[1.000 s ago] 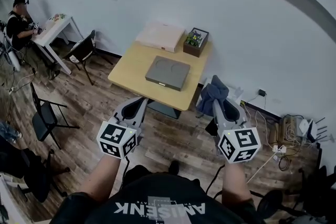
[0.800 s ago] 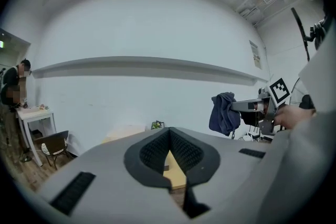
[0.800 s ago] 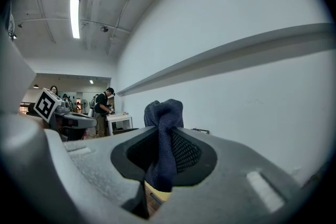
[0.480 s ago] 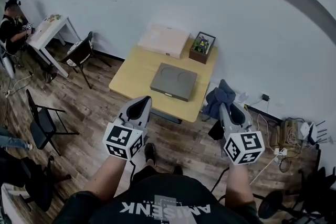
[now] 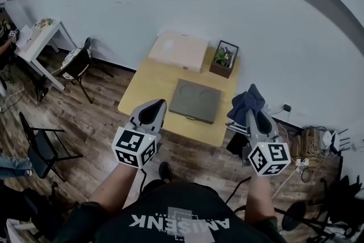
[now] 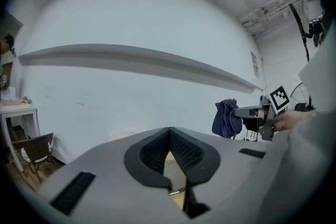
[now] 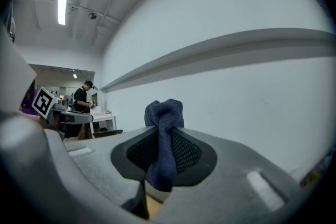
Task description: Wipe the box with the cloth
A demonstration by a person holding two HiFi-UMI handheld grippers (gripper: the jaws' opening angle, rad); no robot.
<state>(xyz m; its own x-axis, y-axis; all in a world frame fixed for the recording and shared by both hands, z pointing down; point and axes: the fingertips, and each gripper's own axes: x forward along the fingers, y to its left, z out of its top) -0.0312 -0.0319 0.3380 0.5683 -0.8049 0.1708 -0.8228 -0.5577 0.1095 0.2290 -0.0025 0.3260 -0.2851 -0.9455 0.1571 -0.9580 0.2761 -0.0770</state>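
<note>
A flat grey box point(image 5: 196, 101) lies in the middle of a light wooden table point(image 5: 147, 83) ahead of me. My left gripper point(image 5: 153, 106) is held in the air before the table's near edge, shut and empty point(image 6: 169, 130). To the right of the table, my right gripper point(image 5: 252, 112) is shut on a dark blue cloth point(image 5: 247, 99). In the right gripper view the cloth point(image 7: 164, 113) bunches above and hangs below the jaws of the right gripper point(image 7: 165, 132). Both grippers are clear of the grey box.
A pale flat box point(image 5: 177, 49) and a dark planter with a plant point(image 5: 225, 58) sit at the table's far edge by the wall. A white table point(image 5: 35, 37) and black chairs point(image 5: 77, 60) stand at the left. Cables and devices point(image 5: 313, 142) lie on the floor at the right.
The table and its boxes have come nearer and more central in the head view. The seated person at the left has slid out of view. Both grippers keep their hold.
</note>
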